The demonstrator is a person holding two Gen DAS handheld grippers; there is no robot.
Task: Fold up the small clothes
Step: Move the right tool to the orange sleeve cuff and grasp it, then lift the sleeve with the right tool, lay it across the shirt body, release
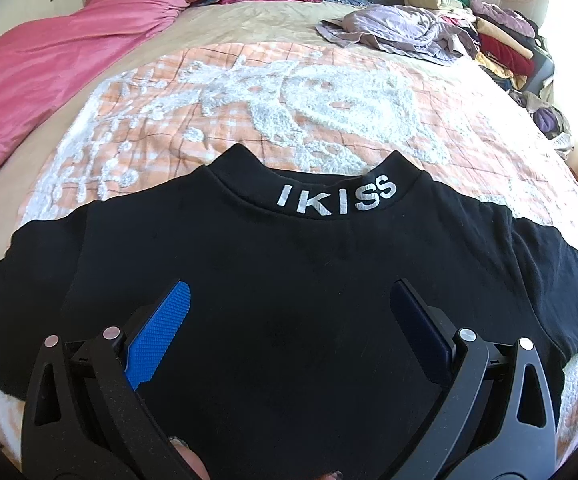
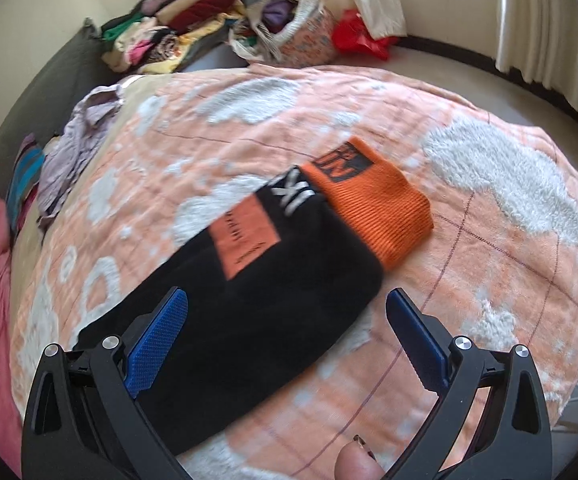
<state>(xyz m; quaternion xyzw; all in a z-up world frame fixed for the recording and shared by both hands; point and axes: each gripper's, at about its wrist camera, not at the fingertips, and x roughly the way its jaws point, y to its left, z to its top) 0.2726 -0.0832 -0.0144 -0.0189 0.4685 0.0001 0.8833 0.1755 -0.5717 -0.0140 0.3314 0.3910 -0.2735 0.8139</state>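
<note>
Left claw [image 1: 289,304]: jaws standing wide apart, gripping nothing, hovering over the middle of a black top [image 1: 289,288]. The top is lying spread flat directly beneath and ahead of this claw, its collar lettering [image 1: 337,198] reading "IKISS" just beyond the fingertips, sleeves running out to either side. Past the collar, the peach-and-white blanket [image 1: 249,100] is covering the bed. Farther out to the claw's left a pink quilt [image 1: 49,60] is bunching up; far ahead to the right a crumpled lilac garment [image 1: 393,28] is lying, with a stack of folded clothes [image 1: 501,36] just behind it.

Right claw [image 2: 287,308]: jaws likewise spread wide, holding nothing. The black top [image 2: 257,320] is stretching from under the claw's left finger diagonally forward, its orange patch [image 2: 245,236] ahead of the left fingertip. An orange ribbed cuff [image 2: 373,204] is sitting ahead of the claw at the garment's far end. The blanket [image 2: 489,220] is showing bare under the right finger. A fingertip [image 2: 357,462] of the person is showing at the bottom edge. Well beyond, a bag [image 2: 301,28] is standing by a curtain [image 2: 549,20].
</note>
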